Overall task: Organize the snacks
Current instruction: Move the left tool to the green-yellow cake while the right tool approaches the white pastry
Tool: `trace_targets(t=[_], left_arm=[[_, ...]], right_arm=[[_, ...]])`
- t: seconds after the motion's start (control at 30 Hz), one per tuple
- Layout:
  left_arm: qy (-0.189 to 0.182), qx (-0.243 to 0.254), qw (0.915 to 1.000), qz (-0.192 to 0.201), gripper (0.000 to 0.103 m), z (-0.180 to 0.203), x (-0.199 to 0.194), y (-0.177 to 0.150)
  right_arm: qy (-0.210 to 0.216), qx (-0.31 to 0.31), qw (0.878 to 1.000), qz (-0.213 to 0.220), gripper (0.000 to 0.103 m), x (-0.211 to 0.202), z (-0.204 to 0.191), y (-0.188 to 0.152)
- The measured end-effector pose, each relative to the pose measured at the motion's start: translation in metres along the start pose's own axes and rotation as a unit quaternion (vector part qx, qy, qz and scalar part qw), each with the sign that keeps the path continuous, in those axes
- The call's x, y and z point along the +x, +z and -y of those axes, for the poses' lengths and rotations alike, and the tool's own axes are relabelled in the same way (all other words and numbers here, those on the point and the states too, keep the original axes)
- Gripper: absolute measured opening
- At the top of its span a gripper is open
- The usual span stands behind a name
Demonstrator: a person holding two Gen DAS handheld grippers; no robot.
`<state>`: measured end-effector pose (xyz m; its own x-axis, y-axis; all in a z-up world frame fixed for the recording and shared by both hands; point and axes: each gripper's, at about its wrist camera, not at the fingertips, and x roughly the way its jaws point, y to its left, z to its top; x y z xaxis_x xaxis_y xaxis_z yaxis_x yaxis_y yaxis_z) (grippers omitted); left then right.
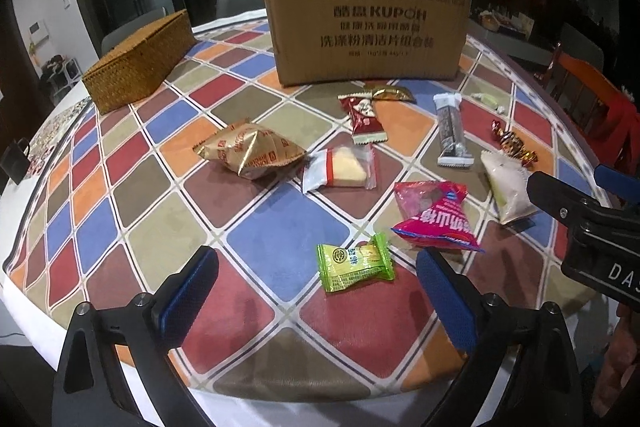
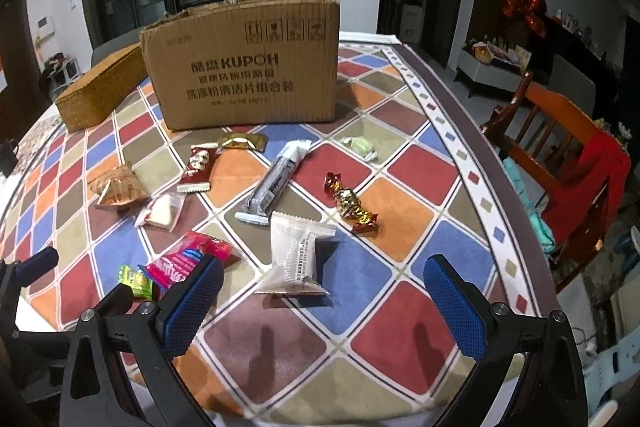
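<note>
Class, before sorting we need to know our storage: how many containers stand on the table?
2: the cardboard box in the far middle, and the woven basket to its left. Anything behind the box would be hidden.

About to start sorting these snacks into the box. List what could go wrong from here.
1. The green snack packet and pink snack bag lie almost touching, so the open left gripper may pinch both.
2. The flat white pouch ahead of the open right gripper could slide on the checked tablecloth instead of lifting.
3. The tall cardboard box has a high wall; a low carry might hit it.
</note>
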<state>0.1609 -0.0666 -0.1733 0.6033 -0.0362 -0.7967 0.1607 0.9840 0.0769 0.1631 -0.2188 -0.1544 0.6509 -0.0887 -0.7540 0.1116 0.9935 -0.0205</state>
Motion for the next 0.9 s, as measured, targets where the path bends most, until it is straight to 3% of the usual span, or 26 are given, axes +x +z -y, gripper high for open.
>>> trace_targets(t=[0.43, 0.73, 0.9], left_arm=[[-0.010, 0.006, 0.9998, -0.019, 0.094, 0.012, 0.021, 0.000], [-0.024, 0.000, 0.9990, -0.037, 0.075, 0.013, 0.033, -0.003], [-0.037, 0.006, 0.9988, -0.031, 0.053, 0.017, 0.031, -0.002]], right_arm=[[0.008, -0.002, 1.000, -0.015, 0.096, 0.024, -0.001, 0.003], [0.013, -0.002, 1.000, -0.027, 0.091, 0.038, -0.003, 0.003], [0.017, -0.001, 0.999, -0.034, 0.087, 0.045, -0.005, 0.004]])
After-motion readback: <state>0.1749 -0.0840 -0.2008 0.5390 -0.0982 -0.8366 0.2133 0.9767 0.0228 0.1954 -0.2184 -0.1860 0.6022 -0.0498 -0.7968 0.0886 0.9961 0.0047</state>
